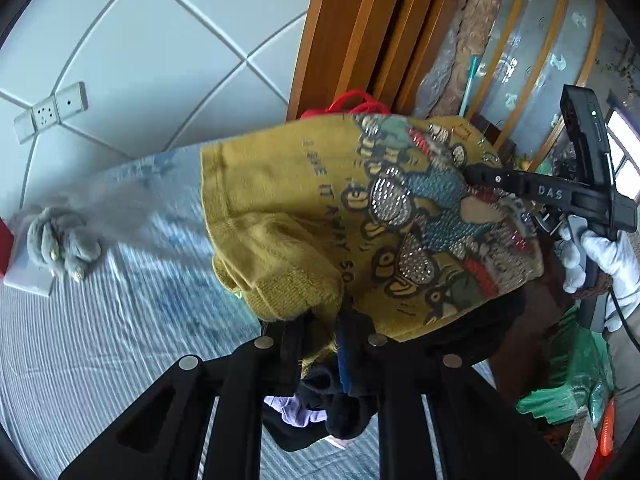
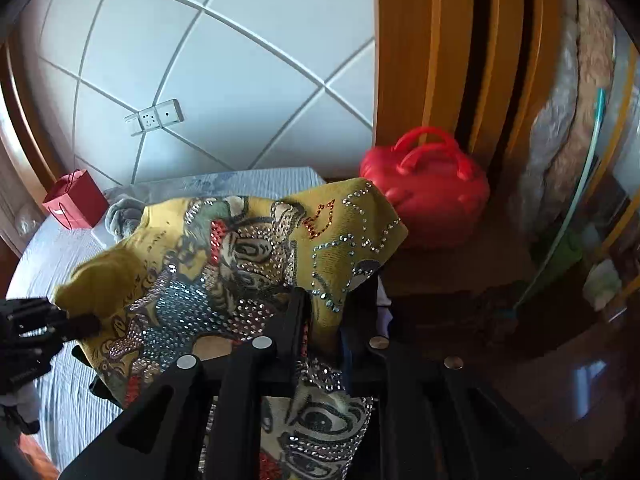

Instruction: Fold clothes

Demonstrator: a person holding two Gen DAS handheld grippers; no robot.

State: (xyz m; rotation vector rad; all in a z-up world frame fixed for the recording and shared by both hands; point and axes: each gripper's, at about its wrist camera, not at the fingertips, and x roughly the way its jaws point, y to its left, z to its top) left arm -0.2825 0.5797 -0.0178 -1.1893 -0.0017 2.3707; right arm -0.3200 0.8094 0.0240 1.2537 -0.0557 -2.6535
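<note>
A mustard-yellow sweater (image 1: 320,216) with a rhinestone cartoon print hangs in the air above the bed, stretched between both grippers. My left gripper (image 1: 324,344) is shut on its knit edge; it shows from outside in the right wrist view (image 2: 80,326) at the sweater's left corner. My right gripper (image 2: 320,320) is shut on the printed part of the sweater (image 2: 248,256). In the left wrist view the right gripper (image 1: 476,174) pinches the sweater's far edge, held by a white-gloved hand (image 1: 600,264).
The bed (image 1: 80,340) has a blue-white striped sheet. A grey plush toy (image 1: 60,244) lies near the headboard, a red paper bag (image 2: 74,202) beside it. A red handbag (image 2: 428,184) sits by the wooden wardrobe (image 2: 440,60). Dark and lilac clothes (image 1: 304,408) lie below.
</note>
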